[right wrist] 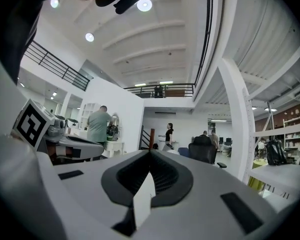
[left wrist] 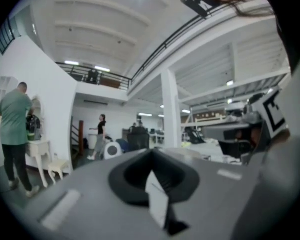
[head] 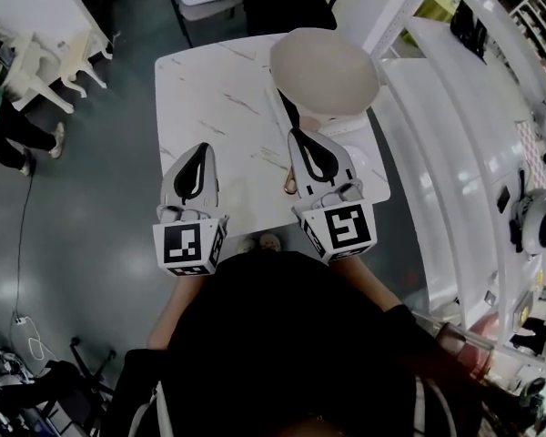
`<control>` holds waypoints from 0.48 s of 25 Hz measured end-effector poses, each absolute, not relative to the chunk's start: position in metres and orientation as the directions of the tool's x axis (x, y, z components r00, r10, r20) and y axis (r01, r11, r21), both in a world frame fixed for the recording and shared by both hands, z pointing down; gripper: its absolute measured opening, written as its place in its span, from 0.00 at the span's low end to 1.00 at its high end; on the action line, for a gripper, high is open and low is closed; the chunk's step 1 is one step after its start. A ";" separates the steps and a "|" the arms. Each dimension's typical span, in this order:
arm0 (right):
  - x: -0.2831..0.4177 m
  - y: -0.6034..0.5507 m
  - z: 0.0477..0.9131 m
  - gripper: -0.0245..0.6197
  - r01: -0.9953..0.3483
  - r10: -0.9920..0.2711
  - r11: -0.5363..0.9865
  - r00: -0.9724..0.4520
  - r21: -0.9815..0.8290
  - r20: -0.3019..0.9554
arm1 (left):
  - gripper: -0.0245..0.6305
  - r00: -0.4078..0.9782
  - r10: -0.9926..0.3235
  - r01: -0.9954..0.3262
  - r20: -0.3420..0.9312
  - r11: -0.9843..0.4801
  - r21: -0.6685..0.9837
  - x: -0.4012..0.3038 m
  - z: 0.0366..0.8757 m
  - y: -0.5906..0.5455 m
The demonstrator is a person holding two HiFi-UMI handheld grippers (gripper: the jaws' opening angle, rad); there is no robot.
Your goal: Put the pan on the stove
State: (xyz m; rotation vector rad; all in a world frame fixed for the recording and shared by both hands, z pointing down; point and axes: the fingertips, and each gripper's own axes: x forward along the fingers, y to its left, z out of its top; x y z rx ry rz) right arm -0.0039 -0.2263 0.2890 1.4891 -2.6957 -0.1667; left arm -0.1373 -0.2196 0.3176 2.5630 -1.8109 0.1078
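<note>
- The white marbled worktop [head: 209, 98] is bare over most of its surface; the things on it crowd its far right corner and right edge.
- The pan [head: 326, 69], pale and round, sits at the far right corner with its dark handle [head: 289, 109] pointing back toward the near edge, probably so it is easy to reach.
- A white body [head: 350, 127] shows under the pan's near side. It is likely the stove, but the pan hides most of it, so I cannot say whether the pan sits squarely on it.
- The left hand-held gripper [head: 202, 147] hangs over the near left edge and the right hand-held gripper [head: 299, 135] near the handle. Each has its jaws pressed together on nothing.
- A small brownish object [head: 289, 186] beside the right hand-held gripper is too small to identify.
</note>
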 end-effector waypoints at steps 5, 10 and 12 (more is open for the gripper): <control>-0.012 -0.224 0.294 0.07 -0.834 -0.839 0.542 -0.544 0.106 0.010 | 0.05 0.317 -0.946 -0.947 0.059 -0.319 -0.028 -0.146 0.321 -0.215; -0.013 -0.222 0.295 0.07 -0.837 -0.842 0.537 -0.538 0.102 0.019 | 0.05 0.322 -0.945 -0.946 0.062 -0.324 -0.021 -0.146 0.321 -0.213; -0.012 -0.223 0.295 0.07 -0.839 -0.844 0.535 -0.536 0.101 0.020 | 0.05 0.327 -0.943 -0.944 0.063 -0.329 -0.019 -0.144 0.322 -0.214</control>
